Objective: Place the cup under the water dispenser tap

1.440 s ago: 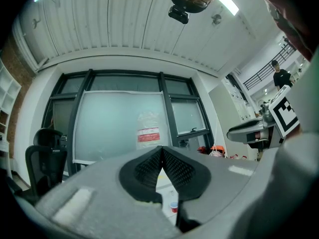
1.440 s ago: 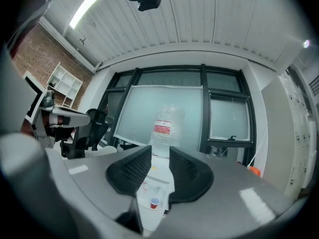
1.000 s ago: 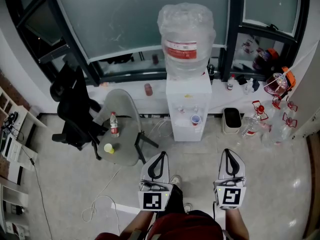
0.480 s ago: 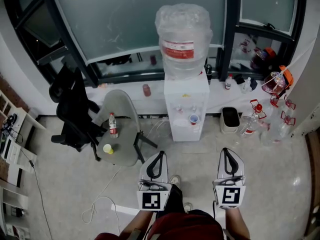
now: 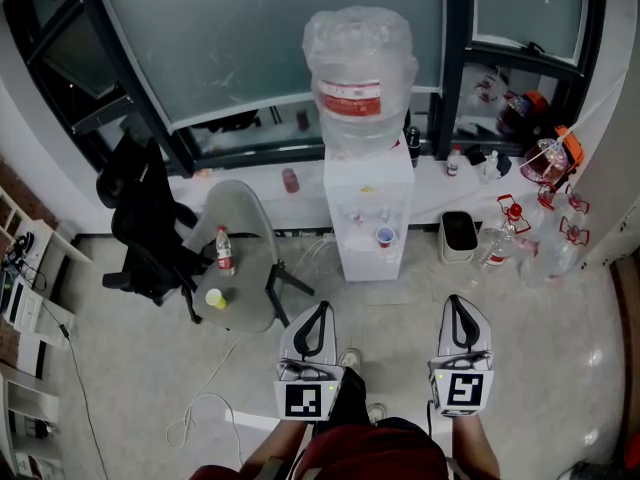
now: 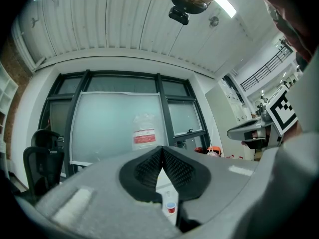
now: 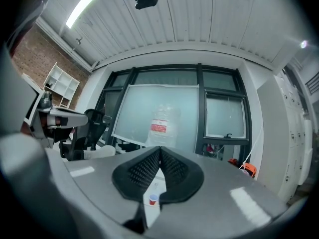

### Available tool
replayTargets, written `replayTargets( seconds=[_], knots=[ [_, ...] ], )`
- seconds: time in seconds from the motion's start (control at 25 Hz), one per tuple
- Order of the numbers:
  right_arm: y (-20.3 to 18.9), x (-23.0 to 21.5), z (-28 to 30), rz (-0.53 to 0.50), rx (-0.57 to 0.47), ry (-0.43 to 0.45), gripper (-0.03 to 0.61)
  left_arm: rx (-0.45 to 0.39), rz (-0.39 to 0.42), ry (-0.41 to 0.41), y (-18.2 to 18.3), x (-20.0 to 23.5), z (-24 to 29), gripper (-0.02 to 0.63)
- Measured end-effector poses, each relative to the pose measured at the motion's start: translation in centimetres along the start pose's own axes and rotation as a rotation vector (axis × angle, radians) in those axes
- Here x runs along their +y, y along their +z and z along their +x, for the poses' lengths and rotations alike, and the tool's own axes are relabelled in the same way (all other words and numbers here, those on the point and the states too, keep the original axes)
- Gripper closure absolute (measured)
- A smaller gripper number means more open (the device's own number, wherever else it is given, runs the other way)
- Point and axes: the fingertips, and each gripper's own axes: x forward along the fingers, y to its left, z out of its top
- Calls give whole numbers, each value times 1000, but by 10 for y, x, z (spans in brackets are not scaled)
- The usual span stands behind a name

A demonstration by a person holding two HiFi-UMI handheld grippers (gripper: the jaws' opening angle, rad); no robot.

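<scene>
A white water dispenser (image 5: 368, 218) with a wrapped bottle (image 5: 360, 73) on top stands against the window wall. A small red cup (image 5: 385, 235) with a blue rim sits in its recess under the taps. Both grippers hang side by side well short of the dispenser, pointing at it. My left gripper (image 5: 321, 308) is shut with nothing in it, and my right gripper (image 5: 456, 303) is shut and empty too. In the left gripper view the cup (image 6: 171, 207) shows just below the closed jaws of the left gripper (image 6: 162, 148). The right gripper view has the cup (image 7: 153, 199) below the right gripper (image 7: 160, 148).
A grey chair (image 5: 245, 218) left of the dispenser carries a water bottle (image 5: 224, 251) and a yellow cup (image 5: 216, 297). A black office chair (image 5: 145, 218) stands further left. A black bin (image 5: 457, 236) and several empty bottles (image 5: 525, 243) lie to the right. A white cable (image 5: 200, 408) trails across the floor.
The head view has drifted a little, so the dispenser and chairs sit slightly further left. Both grippers stay where they were, still shut.
</scene>
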Motion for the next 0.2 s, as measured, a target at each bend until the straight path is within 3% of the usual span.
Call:
replayTargets(
  seconds=[0.2],
  knots=[
    [-2, -2, -2, 4, 0, -2, 577, -5, 3, -1, 1, -3, -1, 614]
  ],
)
